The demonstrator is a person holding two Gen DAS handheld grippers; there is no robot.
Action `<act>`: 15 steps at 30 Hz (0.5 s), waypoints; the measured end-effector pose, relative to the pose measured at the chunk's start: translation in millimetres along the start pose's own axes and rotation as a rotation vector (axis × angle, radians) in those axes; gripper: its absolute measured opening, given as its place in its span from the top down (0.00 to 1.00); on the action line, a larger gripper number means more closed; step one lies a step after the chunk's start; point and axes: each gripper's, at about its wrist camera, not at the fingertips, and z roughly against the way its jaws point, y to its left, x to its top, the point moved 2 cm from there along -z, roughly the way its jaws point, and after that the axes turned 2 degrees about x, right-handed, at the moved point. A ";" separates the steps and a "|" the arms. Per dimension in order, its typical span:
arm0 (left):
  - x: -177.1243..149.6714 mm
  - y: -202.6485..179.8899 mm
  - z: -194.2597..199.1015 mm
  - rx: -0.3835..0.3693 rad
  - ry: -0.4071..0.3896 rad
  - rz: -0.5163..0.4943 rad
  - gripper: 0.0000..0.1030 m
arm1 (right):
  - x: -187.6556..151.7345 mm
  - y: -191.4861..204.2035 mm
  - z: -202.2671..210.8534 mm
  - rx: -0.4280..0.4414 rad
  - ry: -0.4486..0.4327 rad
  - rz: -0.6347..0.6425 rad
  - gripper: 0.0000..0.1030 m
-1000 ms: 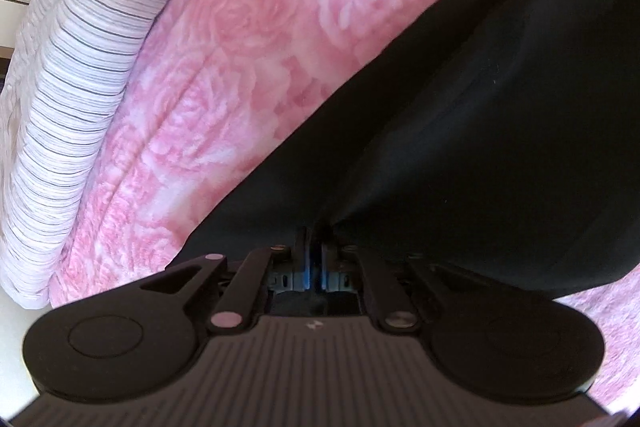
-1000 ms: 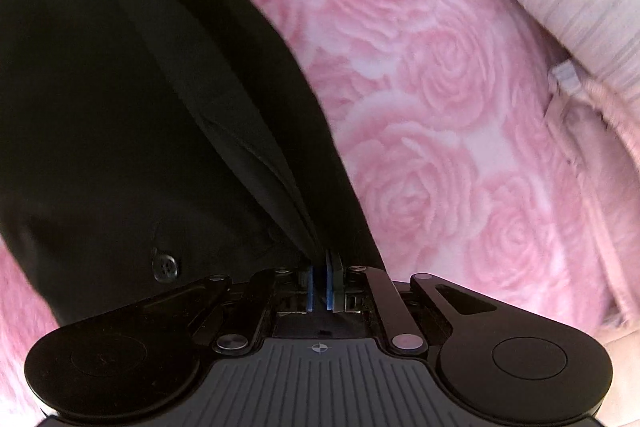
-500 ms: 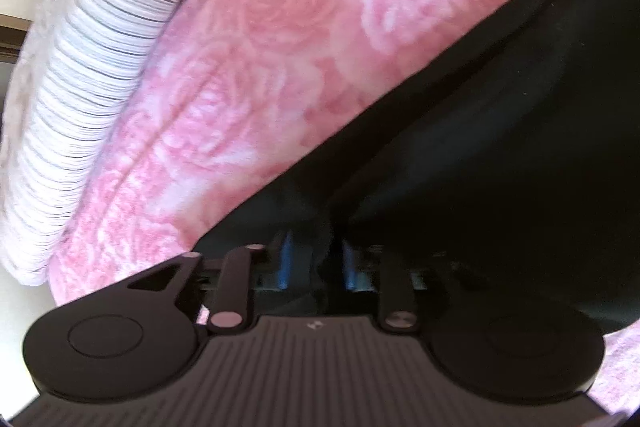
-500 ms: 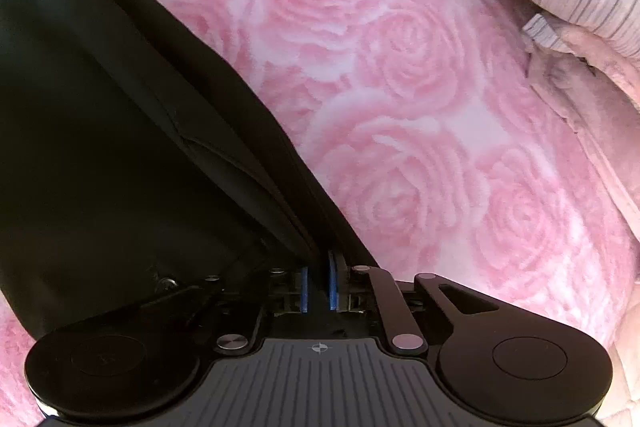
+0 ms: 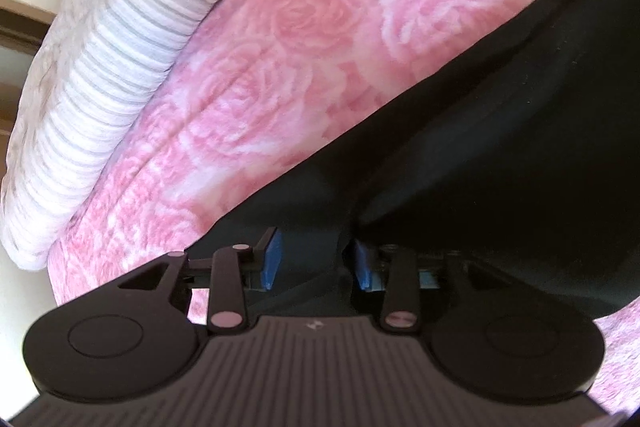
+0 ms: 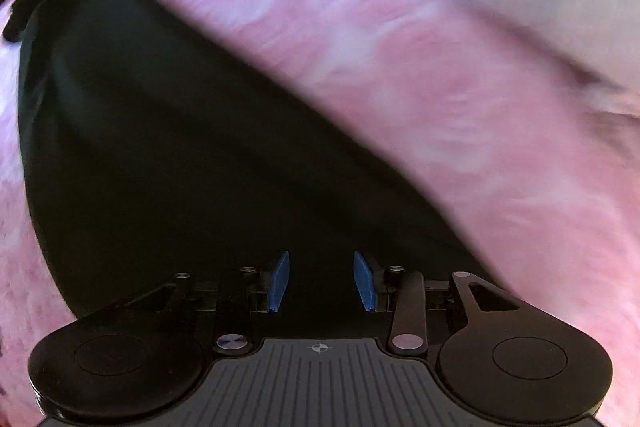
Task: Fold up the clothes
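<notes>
The black garment point(image 5: 500, 147) is spread on the rose-print pink blanket point(image 5: 320, 27), its edge seen running diagonally, lower left to upper right in the left wrist view and w/ the opposite slant in the right wrist view point(image 6: 180, 147), which is motion-blurred, so detail is prob. unreliable. Vs. 1 s ago, both pinches on the fabric are released. The left gripper point(image 5: 314, 263) is parted wide, fabric lying loose btw. its blue pads point(image 5: 270, 261). The right gripper point(image 6: 320, 281) is likewise spread, nothing clamped. A striped quilt point(image 5: 100, 87) is seen beyond the blanket.

Black garment point(image 5: 500, 147) lies right under both spread grippers; bare rose blanket point(image 5: 304, 39) beyond; striped bedding point(image 5: 120, 75) walls the edge.
</notes>
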 end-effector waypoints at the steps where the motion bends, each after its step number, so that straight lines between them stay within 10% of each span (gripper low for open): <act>1: 0.2 1.1 -0.5 -0.001 -0.005 -0.001 0.65 | 8.0 -4.7 -8.2 -0.016 -0.012 -0.005 0.63; 7: -16.8 20.4 14.3 -0.059 -0.060 0.113 0.55 | 42.1 -34.1 -6.7 -0.187 -0.155 -0.110 0.64; 15: -80.9 34.7 62.3 -0.113 -0.104 0.233 0.39 | 48.7 42.3 24.7 -0.125 -0.188 -0.040 0.62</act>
